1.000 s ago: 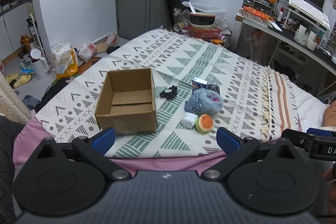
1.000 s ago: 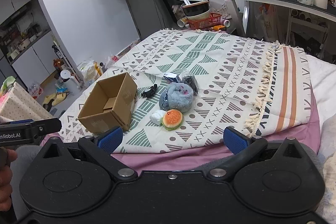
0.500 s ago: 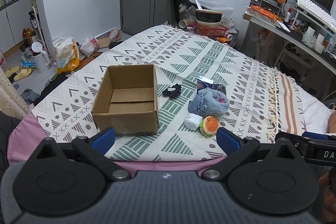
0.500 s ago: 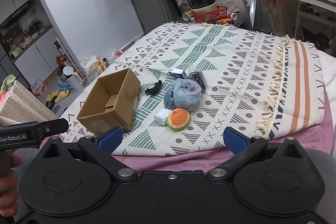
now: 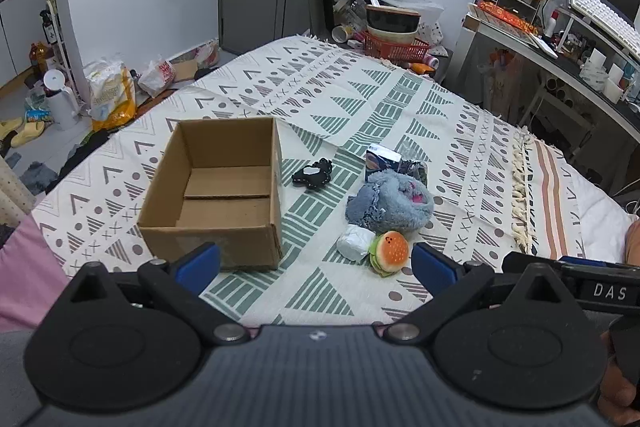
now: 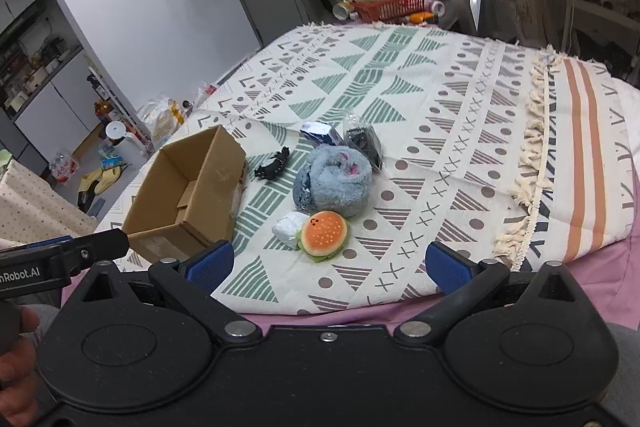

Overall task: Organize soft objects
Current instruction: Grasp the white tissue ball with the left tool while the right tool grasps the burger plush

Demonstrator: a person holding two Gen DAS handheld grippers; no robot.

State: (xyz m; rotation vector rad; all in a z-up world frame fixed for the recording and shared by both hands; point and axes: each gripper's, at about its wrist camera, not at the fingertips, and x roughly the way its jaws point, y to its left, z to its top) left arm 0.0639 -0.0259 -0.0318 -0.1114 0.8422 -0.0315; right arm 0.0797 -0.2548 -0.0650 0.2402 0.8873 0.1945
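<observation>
Approach phase, by my read: left gripper [image 5: 316, 263] and right gripper [image 6: 328, 265] both sat near the bed's edge with jaws spread wide and nothing held. Cardboard box [image 5: 218, 193] was empty on the patterned blanket [image 5: 360, 99], with the burger plush [image 6: 324, 235], white wad [image 6: 289, 227], grey plush [image 6: 334, 185] and black item [image 6: 273, 167] clustered just beside it. Next move likely needed one gripper lowered over the burger plush, nearest, closing gently since it'd squash.

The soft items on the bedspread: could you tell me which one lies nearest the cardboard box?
The small black item, alone just right of the cardboard box; the others cluster farther right.
</observation>
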